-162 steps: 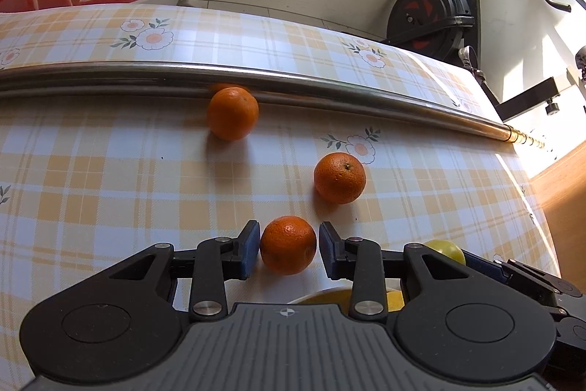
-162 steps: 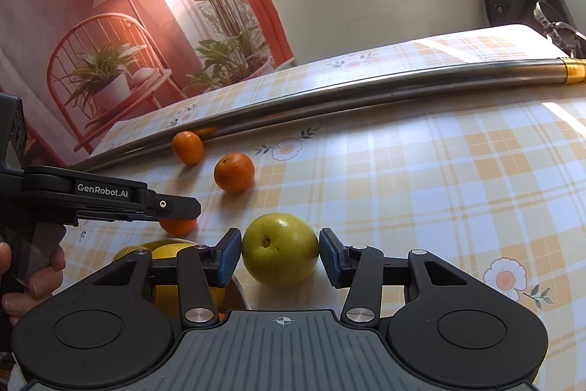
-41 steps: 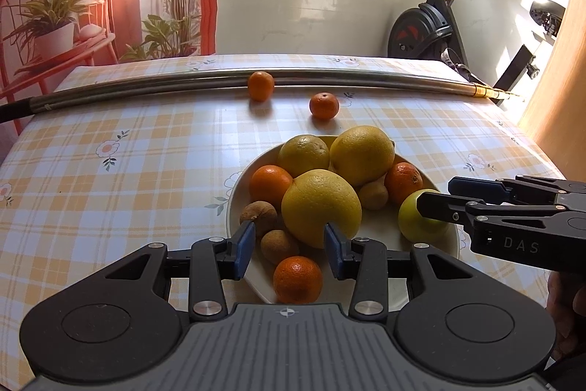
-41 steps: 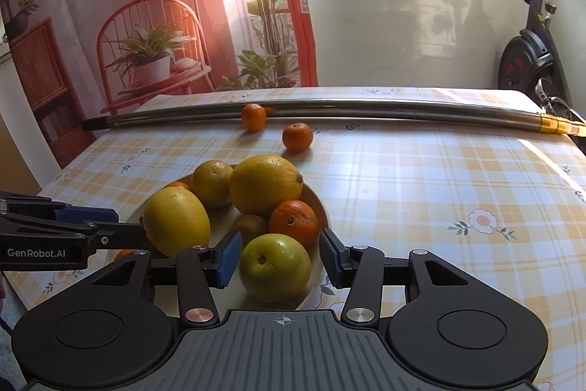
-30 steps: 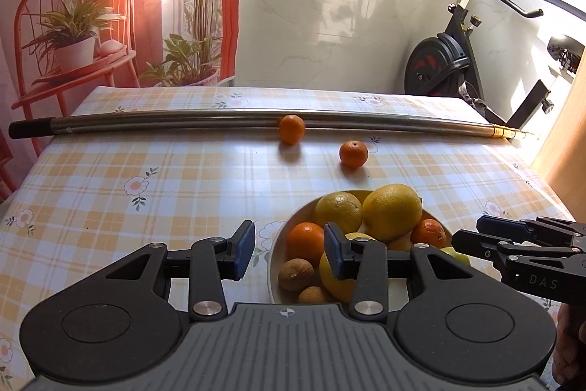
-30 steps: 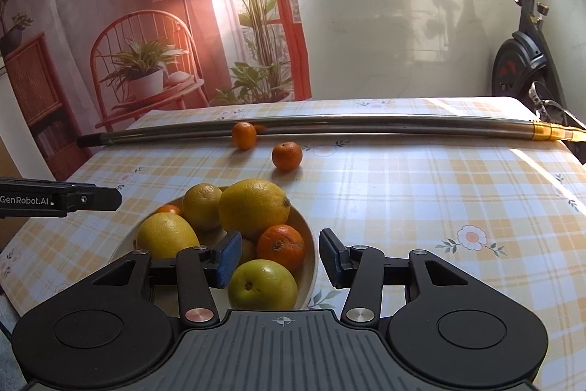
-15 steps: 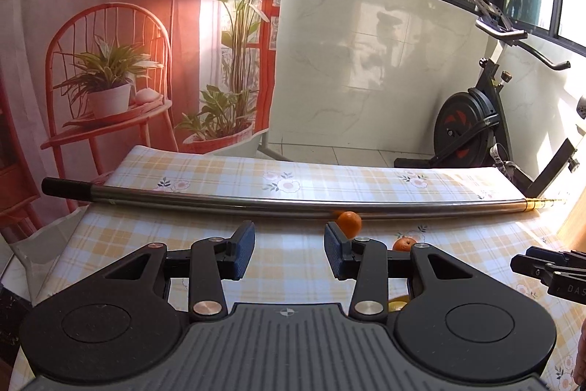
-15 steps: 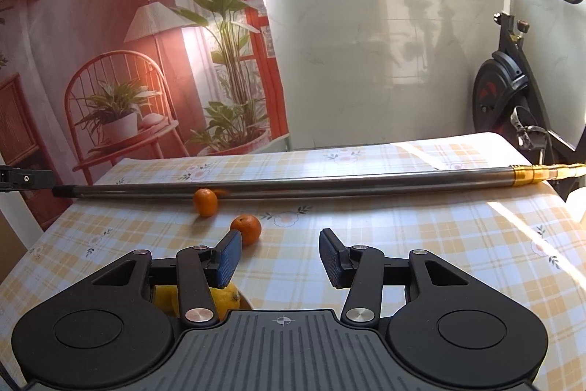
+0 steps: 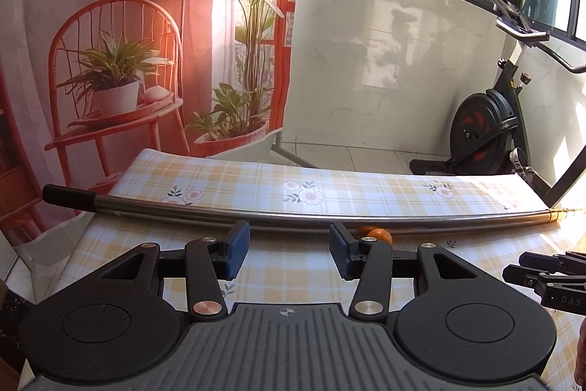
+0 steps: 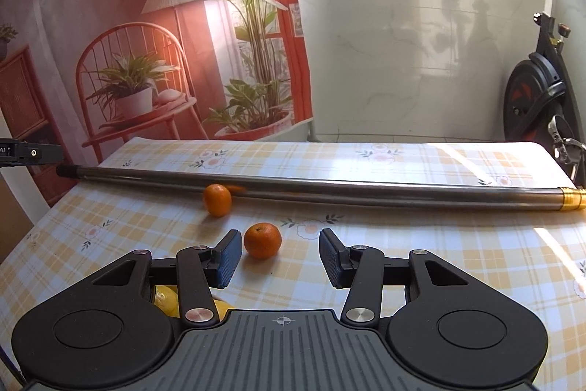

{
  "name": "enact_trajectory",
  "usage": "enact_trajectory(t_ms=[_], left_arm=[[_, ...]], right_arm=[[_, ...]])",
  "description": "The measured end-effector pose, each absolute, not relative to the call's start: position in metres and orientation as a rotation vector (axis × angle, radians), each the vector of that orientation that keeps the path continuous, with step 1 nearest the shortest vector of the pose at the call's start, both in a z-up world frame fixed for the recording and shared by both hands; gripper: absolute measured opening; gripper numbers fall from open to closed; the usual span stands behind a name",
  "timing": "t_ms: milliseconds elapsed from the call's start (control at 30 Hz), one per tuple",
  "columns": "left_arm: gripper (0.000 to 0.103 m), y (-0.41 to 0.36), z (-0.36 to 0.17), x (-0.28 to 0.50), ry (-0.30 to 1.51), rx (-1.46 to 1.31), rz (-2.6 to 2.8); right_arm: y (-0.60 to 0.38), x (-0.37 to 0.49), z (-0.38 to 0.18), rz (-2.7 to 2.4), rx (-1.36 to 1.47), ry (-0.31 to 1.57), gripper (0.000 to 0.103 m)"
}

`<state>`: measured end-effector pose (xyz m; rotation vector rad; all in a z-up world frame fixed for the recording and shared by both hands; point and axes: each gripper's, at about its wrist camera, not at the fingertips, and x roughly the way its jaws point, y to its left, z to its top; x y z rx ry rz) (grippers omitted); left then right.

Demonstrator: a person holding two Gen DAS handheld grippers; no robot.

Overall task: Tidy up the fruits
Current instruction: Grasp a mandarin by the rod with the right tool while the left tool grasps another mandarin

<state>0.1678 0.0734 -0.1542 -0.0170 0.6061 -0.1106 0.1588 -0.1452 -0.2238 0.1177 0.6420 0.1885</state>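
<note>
My left gripper (image 9: 289, 253) is open and empty, raised over the checked tablecloth. Behind its right finger peeks one small orange (image 9: 379, 234), against the metal pole (image 9: 293, 217). The other gripper's tips (image 9: 542, 272) show at the right edge of the left wrist view. My right gripper (image 10: 280, 261) is open with nothing in it. A small orange (image 10: 262, 240) lies on the cloth just beyond its fingers, and a second orange (image 10: 217, 199) rests against the pole (image 10: 329, 191). Yellow fruit (image 10: 166, 299) shows under the right gripper's left finger; the rest of the plate is hidden.
A long metal pole crosses the table's far side. Past the table edge stand an exercise bike (image 9: 483, 134), a white marble wall and a printed backdrop with a red chair and plants (image 10: 146, 79). Part of the left gripper (image 10: 29, 152) pokes in at the right wrist view's left edge.
Both grippers let go of their fruit at the plate and have drawn up and back. The plate has dropped out of view; the horizon and room now fill the frames.
</note>
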Motion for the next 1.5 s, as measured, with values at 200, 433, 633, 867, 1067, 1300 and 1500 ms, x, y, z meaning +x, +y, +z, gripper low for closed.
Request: enact_trajectory(t_ms=[200,433,633,867,1067,1300,1500], left_arm=[[0.05,0.067,-0.167,0.185,0.641,-0.02,-0.136],[0.05,0.063,-0.183,0.206,0.689,-0.023,-0.167],[0.05,0.054,-0.193,0.221,0.72,-0.031,-0.197],[0.05,0.031,-0.206,0.239,0.756,-0.009,-0.255],[0.05,0.011,-0.222,0.263,0.781,-0.047,-0.311],[0.05,-0.015,-0.246,0.287,0.823,-0.007,-0.31],[0.05,-0.025,-0.264,0.302,0.872,0.019,-0.297]], right_arm=[[-0.137,0.2,-0.237,0.254,0.082,0.719,0.044],[-0.108,0.234,-0.254,0.308,-0.011,0.81,0.044],[-0.095,0.254,-0.27,0.31,-0.066,0.881,0.043],[-0.106,0.254,-0.277,0.315,-0.026,0.874,0.033],[-0.124,0.238,-0.275,0.27,0.013,0.826,0.033],[-0.147,0.213,-0.275,0.224,0.114,0.78,0.033],[-0.16,0.201,-0.276,0.175,0.151,0.765,0.033]])
